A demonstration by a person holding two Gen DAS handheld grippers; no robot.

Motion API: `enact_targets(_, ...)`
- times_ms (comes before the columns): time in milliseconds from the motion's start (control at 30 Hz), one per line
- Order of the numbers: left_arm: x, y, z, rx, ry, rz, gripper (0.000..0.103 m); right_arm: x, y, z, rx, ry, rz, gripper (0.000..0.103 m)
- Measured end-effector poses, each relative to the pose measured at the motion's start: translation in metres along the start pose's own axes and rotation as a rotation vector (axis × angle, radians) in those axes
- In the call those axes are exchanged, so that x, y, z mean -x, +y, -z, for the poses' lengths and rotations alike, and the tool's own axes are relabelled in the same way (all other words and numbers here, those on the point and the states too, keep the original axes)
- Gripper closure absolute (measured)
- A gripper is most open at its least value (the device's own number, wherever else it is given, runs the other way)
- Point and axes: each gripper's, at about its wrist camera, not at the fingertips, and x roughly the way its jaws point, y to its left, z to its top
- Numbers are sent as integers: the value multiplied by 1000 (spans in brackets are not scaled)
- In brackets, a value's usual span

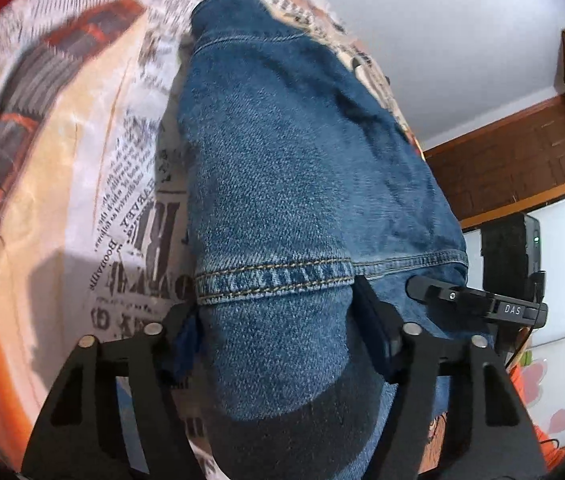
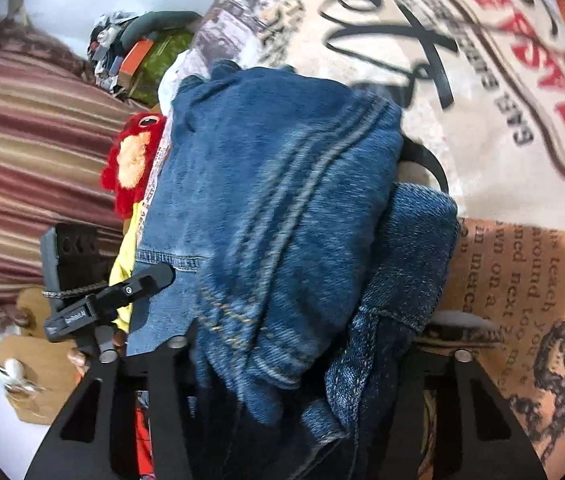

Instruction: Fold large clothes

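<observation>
A pair of blue denim jeans [image 1: 294,168] lies folded on a newspaper-print bedspread [image 1: 82,152]. In the left wrist view my left gripper [image 1: 274,312] is shut on the jeans near the stitched hem, with thick cloth bulging between the fingers. The other gripper's tip [image 1: 438,292] shows at the right edge of the cloth. In the right wrist view my right gripper [image 2: 306,340] is shut on a bunched fold of the jeans [image 2: 274,184], which fills the space between its fingers. The left gripper's tip [image 2: 138,286] shows at the cloth's left edge.
A red plush toy [image 2: 134,160] and a yellow cloth [image 2: 124,272] lie left of the jeans. A striped blanket [image 2: 30,168] and a pile of items [image 2: 130,60] lie beyond. A white fridge [image 1: 562,272] and wooden trim [image 1: 514,160] stand at the right.
</observation>
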Motion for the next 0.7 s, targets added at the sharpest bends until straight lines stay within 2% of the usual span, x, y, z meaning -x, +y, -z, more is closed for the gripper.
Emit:
enact_targets(100, 22, -20, 5, -66, -38, -20, 43, 16, 30, 5, 85, -37, 45, 68)
enact_targets(267, 75, -45, 8, -141, -133, -26, 47, 41, 77, 11, 178, -84, 65, 68)
enact_targets(433, 136, -53, 18, -196, -228, -56, 48, 53, 127, 16, 227, -130, 18, 68)
enact_targets(567, 179, -45, 26, -213, -294, -91, 48, 50, 166, 19, 275, -147, -5, 68)
enact_targets(700, 194, -19, 24, -171, -304, -112, 48, 27, 197, 24, 296, -120, -22, 68)
